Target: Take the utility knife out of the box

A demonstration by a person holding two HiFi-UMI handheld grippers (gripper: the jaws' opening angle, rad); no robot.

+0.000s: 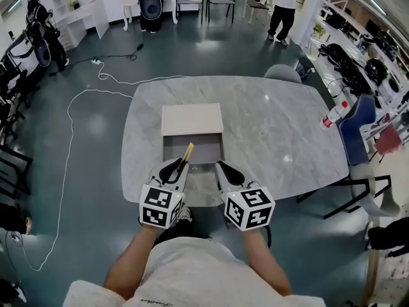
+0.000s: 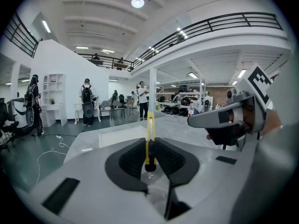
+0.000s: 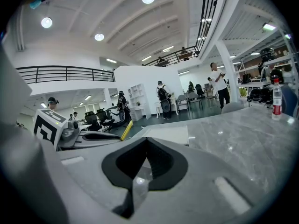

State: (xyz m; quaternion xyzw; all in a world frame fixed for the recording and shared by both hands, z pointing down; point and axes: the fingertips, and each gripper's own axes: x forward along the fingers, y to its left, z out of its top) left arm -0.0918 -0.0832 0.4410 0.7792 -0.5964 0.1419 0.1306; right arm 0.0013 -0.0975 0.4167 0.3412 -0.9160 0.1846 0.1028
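Left gripper (image 2: 149,146) jaws clamping utility knife (image 2: 150,127), right gripper (image 3: 147,143) jaws together, box (image 1: 208,151) seen overhead

Before you, a grey marble table (image 1: 275,133) carries an open box (image 1: 193,149) (its pale lid (image 1: 192,120) folded back flat) and, at its right edge, a bottle (image 1: 332,115).

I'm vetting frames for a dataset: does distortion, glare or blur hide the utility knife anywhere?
Head view: fisheye bows the table edge; the utility knife is small but sharp. Left gripper view: dark vignetted corners, bright ceiling lamps, knife crisp in the left gripper, shut on it. Right gripper view: same vignette, knife only a yellow sliver.
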